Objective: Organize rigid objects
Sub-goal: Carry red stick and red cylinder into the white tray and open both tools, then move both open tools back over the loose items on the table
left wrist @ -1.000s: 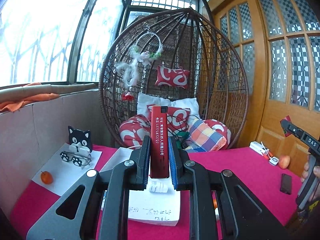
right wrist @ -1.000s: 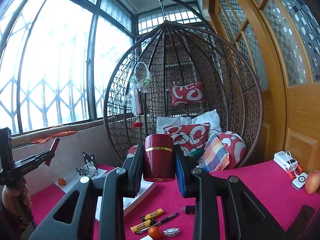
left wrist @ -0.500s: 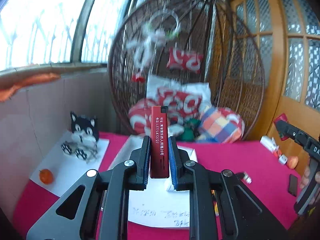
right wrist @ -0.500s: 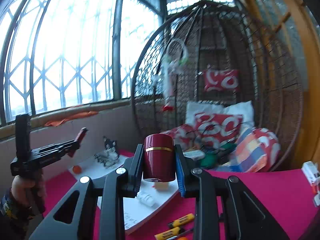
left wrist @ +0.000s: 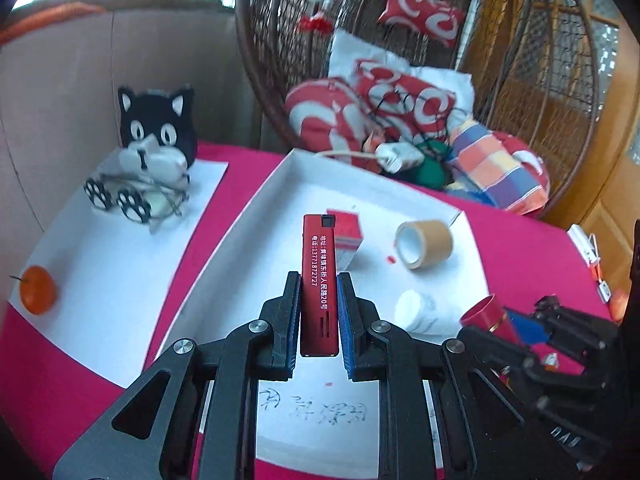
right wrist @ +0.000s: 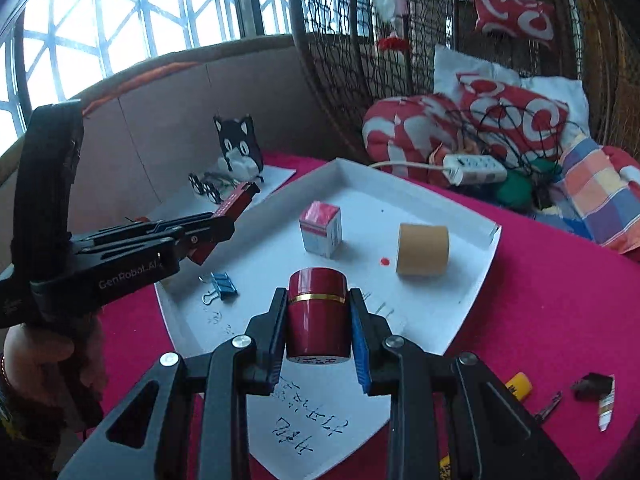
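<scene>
Red fills the middle of the left wrist view: the left gripper (left wrist: pixel 319 312) has its jaws pressed against a slim red lighter (left wrist: pixel 319 280) with white lettering, held upright over the white tray (left wrist: pixel 280 184). A second ago this view faced the hanging wicker chair (left wrist: pixel 520 60) nearly level; now it tilts down, and the tray spreads across the centre. On it, just behind the lighter, stands a small red-and-white box (left wrist: pixel 347 240), with a brown tape roll (left wrist: pixel 425 243) to the right and a white bottle (left wrist: pixel 416 308) lower right. At the lower right edge the right gripper (left wrist: pixel 516 326) has entered with a dark red canister (left wrist: pixel 486 314). A black cat figure (left wrist: pixel 156 132) sits at upper left on white paper (left wrist: pixel 120 240), an orange fruit (left wrist: pixel 37 289) at far left. In the right wrist view, the right gripper (right wrist: pixel 319 328) clamps the dark red canister (right wrist: pixel 318 316), gold-banded, above the near part of the tray (right wrist: pixel 460 280), where earlier it looked out at the chair and window. The box (right wrist: pixel 321 229) and tape roll (right wrist: pixel 422 250) lie beyond it, a blue binder clip (right wrist: pixel 222 286) to the left. At left centre the left gripper (right wrist: pixel 224 224) reaches in over the tray's left edge, closed on the lighter (right wrist: pixel 236 204).
</scene>
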